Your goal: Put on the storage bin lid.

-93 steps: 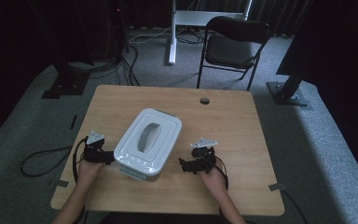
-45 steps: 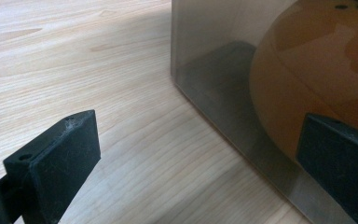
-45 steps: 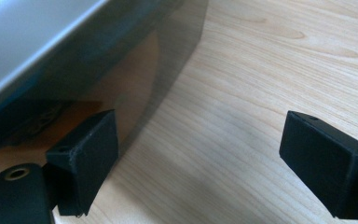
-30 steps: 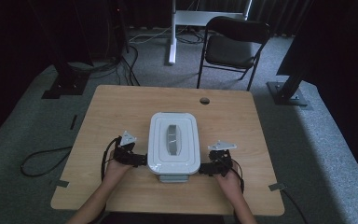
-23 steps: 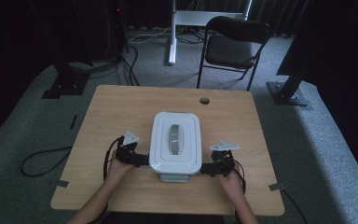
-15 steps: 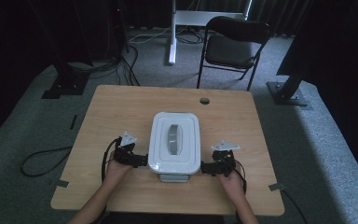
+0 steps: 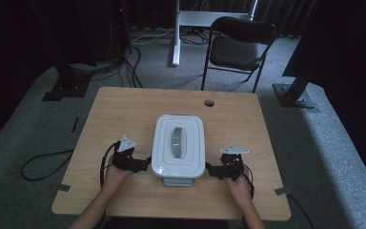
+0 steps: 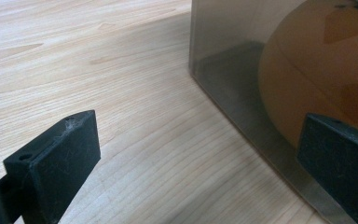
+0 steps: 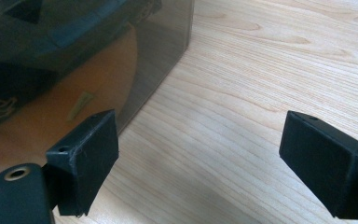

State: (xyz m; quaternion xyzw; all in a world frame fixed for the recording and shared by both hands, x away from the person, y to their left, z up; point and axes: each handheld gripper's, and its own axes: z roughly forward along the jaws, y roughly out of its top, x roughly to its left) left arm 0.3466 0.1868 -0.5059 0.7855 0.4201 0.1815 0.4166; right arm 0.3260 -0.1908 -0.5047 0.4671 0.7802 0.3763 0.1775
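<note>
A clear plastic box with a white lid (image 7: 178, 145) and a grey handle stands on the wooden table (image 7: 124, 109), near its front middle. My left gripper (image 7: 142, 163) is open at the box's left lower corner. My right gripper (image 7: 211, 170) is open at its right lower corner. In the left gripper view the smoky box wall (image 8: 242, 79) fills the right side, with something round and orange-brown (image 8: 317, 70) inside; the right jaw overlaps the wall. In the right gripper view the box wall (image 9: 88, 56) is at the upper left, beside the left jaw.
A small round hole (image 7: 209, 102) is in the table near its far edge. A black folding chair (image 7: 238, 47) and a white stand (image 7: 181, 28) are on the carpet behind the table. Cables lie on the floor at left.
Three seconds ago the box lay turned at an angle, farther left. It now stands square to the table, in the middle. Over the last second both grippers stay at its sides, almost still.
</note>
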